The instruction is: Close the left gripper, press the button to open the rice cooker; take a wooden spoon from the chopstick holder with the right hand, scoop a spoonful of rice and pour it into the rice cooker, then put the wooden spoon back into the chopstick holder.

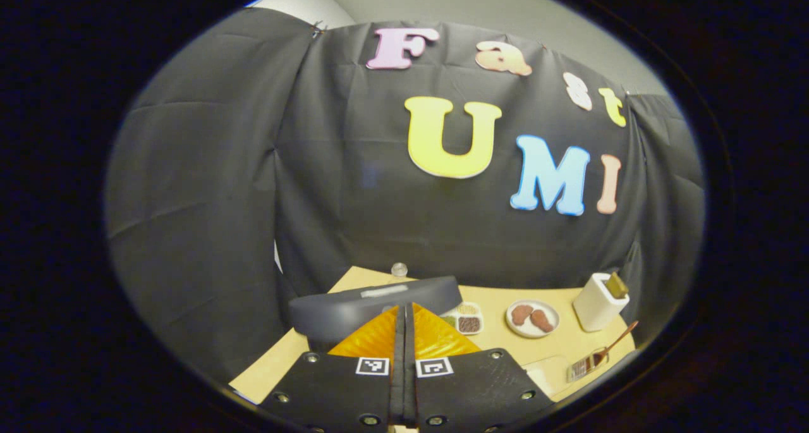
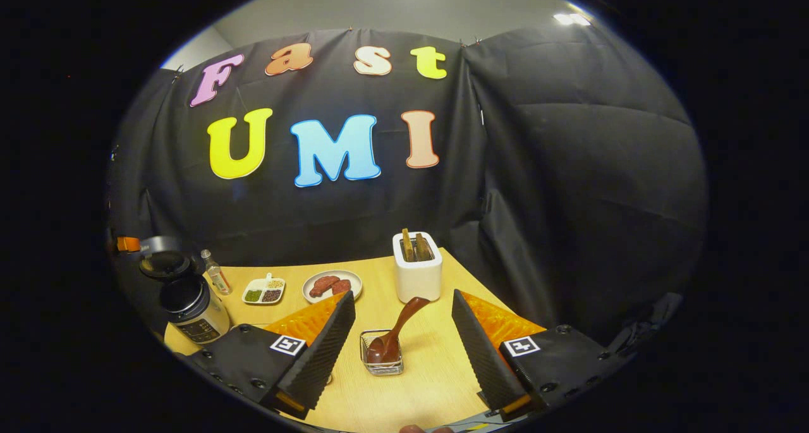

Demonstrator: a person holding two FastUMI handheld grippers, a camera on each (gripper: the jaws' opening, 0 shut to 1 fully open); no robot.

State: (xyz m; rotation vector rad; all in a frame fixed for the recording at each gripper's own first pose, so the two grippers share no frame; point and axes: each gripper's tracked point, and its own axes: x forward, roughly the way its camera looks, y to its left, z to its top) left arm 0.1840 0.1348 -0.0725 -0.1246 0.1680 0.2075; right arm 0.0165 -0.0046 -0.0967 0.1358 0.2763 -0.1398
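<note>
left tool (image 1: 404,332) clamped together by cooker lid (image 1: 377,301); right tool (image 2: 403,332) wide, spoon (image 2: 393,335) between.

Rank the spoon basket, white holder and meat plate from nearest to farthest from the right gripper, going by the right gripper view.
1. Spoon basket, between the open fingers of the right gripper.
2. White holder, straight beyond it.
3. Meat plate, farther back, off to the left.

The wooden table (image 2: 430,370) holds a wire basket (image 2: 381,354) between the right claw's fingers, a white toaster (image 2: 417,275) behind it, and a plate (image 2: 332,285).
</note>
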